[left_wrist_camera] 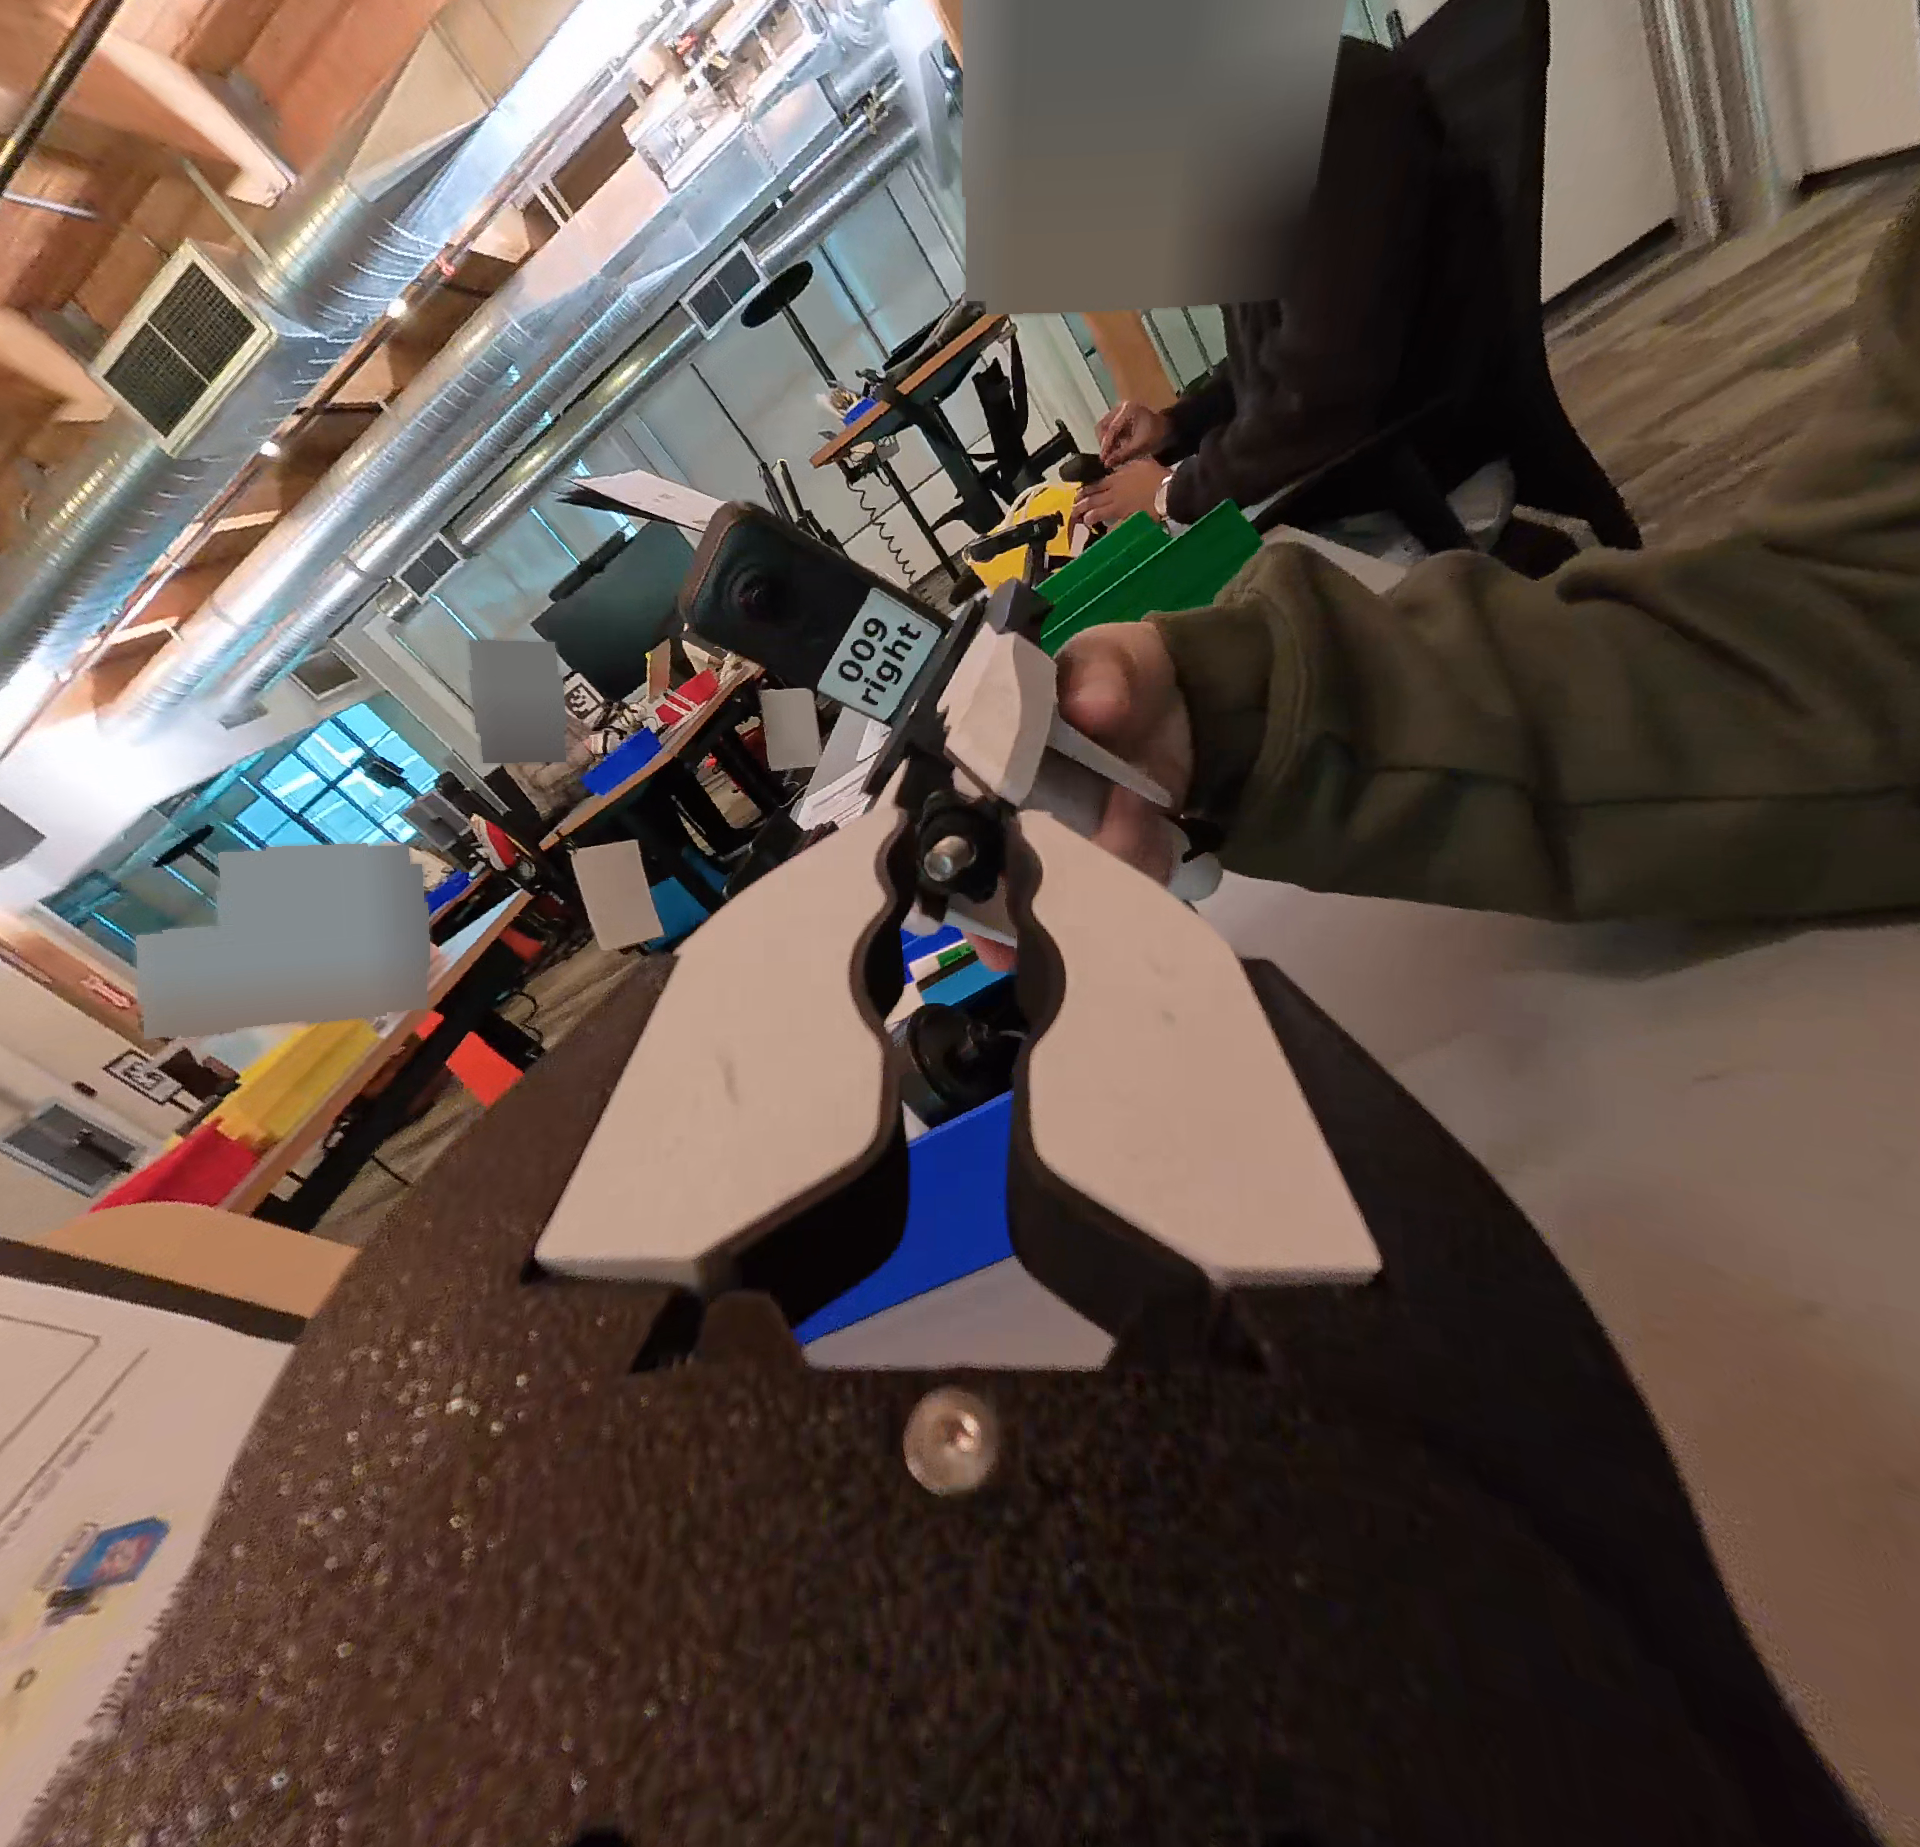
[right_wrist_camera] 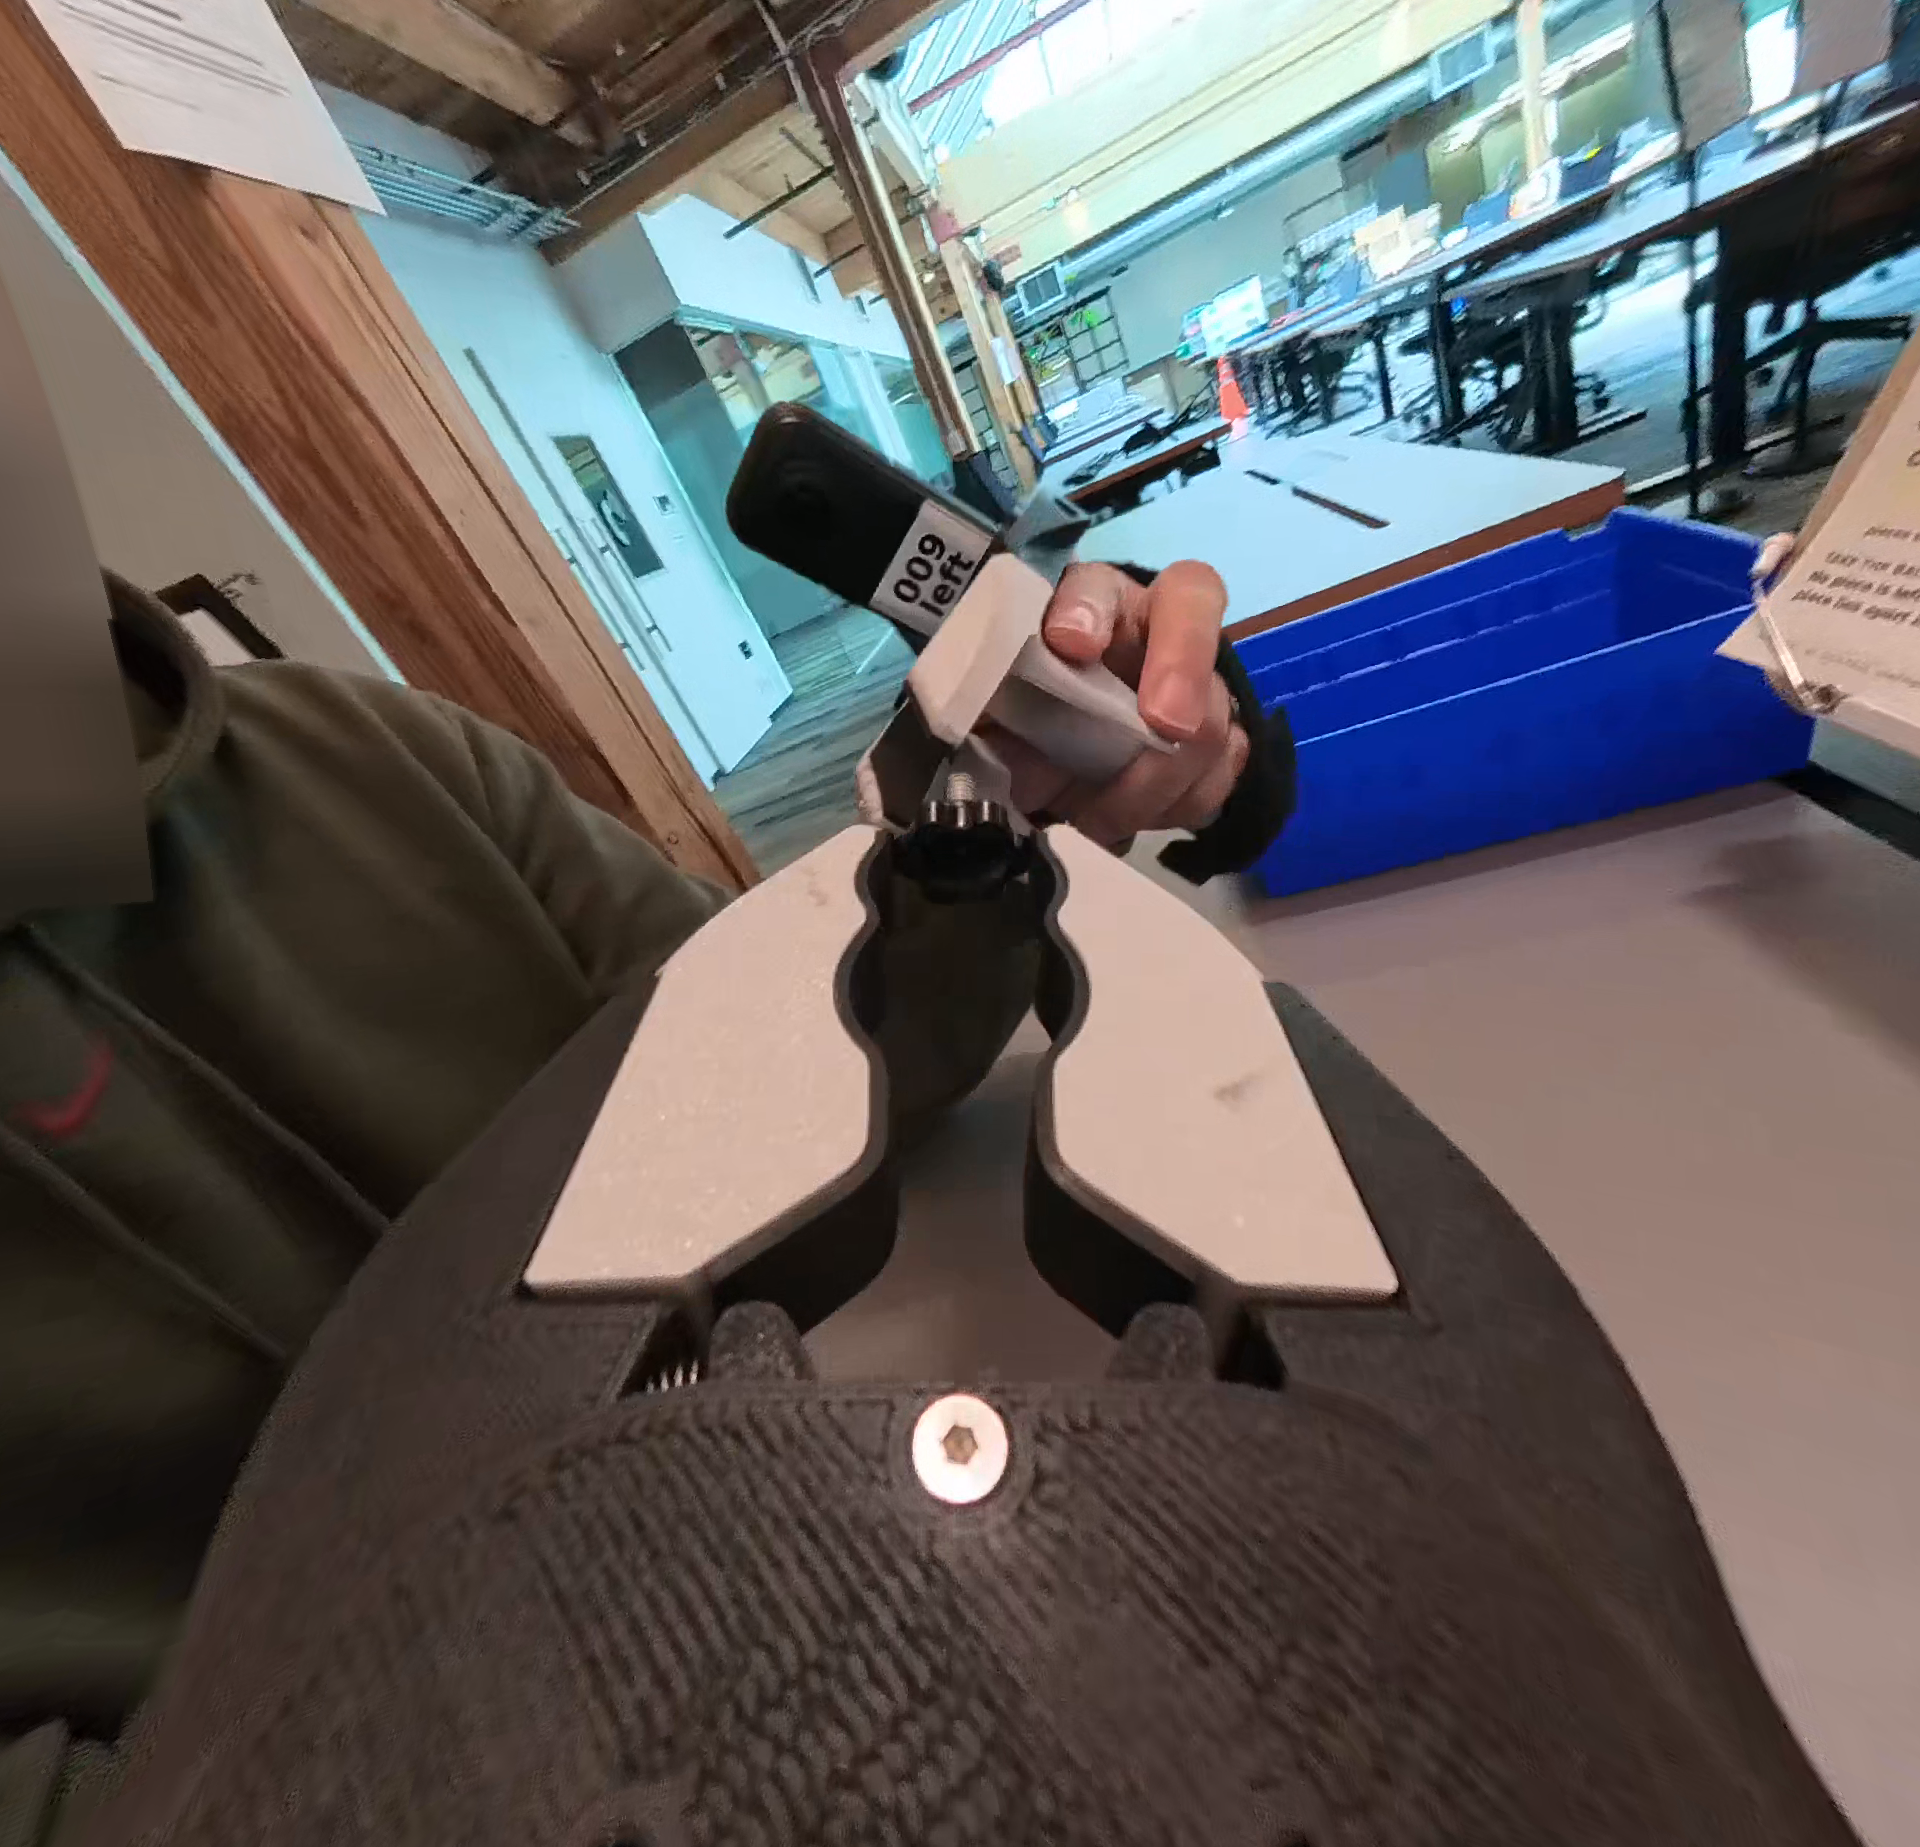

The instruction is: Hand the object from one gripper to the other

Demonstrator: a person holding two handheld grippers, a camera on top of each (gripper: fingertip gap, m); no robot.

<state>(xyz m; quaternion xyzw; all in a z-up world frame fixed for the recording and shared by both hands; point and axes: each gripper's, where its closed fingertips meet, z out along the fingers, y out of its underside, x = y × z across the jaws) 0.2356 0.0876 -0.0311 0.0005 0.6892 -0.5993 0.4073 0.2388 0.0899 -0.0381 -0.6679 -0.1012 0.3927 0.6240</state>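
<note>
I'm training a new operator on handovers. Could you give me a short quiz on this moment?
1. True or false: the black knob is lying on the grey table.
2. What colour is the bin on that table? A red, B blue, C green.
3. Fill in: the left gripper and the right gripper meet tip to ____.

Key: 1 false, it is held in the air where both sets of jaws meet. 2 B. 3 tip.
</note>
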